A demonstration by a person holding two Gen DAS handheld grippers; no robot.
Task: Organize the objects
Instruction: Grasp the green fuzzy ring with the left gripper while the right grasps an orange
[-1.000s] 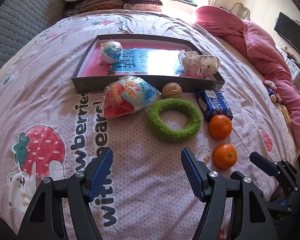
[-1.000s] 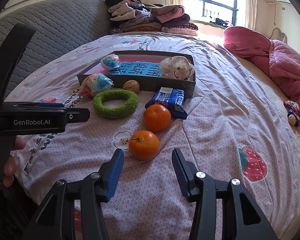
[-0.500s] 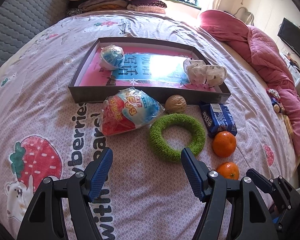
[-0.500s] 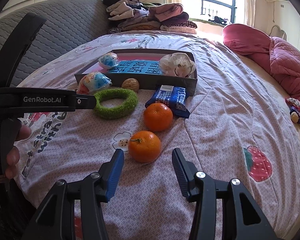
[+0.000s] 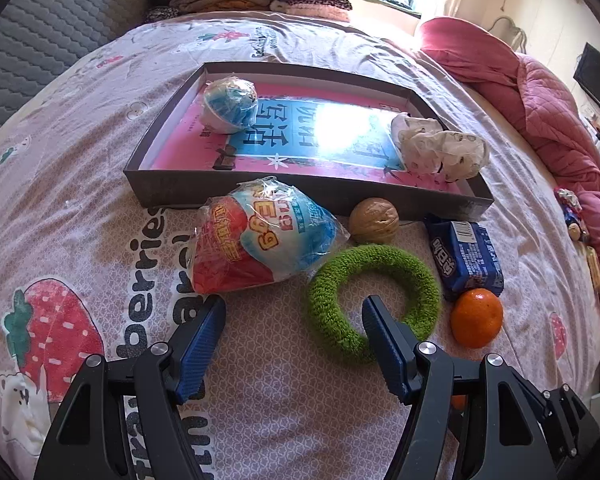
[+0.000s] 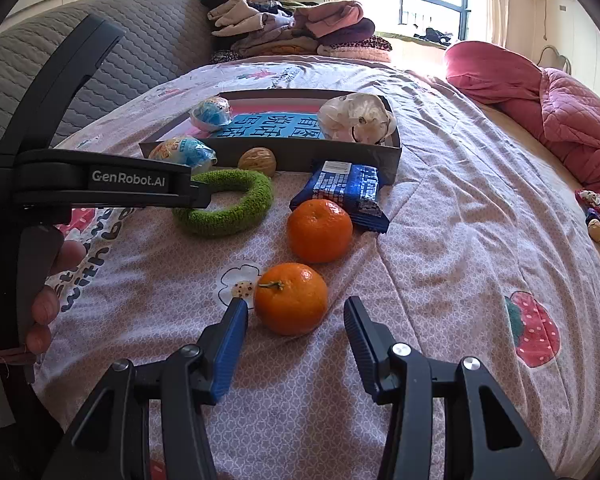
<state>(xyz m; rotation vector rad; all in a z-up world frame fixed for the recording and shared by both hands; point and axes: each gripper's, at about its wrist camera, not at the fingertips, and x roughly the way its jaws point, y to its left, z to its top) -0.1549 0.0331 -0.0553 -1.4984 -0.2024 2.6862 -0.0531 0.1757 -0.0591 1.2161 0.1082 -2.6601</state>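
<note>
Since a second ago the left gripper (image 5: 294,322) has slid forward over the bed, so the fuzzy green ring (image 5: 374,296) that lay ahead of it now sits under its right fingertip. Its jaws stand wide and hold nothing; the left fingertip is just short of the clear plastic bag of red, white and blue packets (image 5: 260,236). The right gripper (image 6: 296,320) has not moved, jaws partly spread and empty, with the nearer orange mandarin (image 6: 291,298) just ahead between the tips. Beyond lie a second mandarin (image 6: 320,230), a blue snack pack (image 6: 342,192), a brown walnut (image 5: 374,221) and the shallow grey cardboard tray (image 5: 172,188).
</note>
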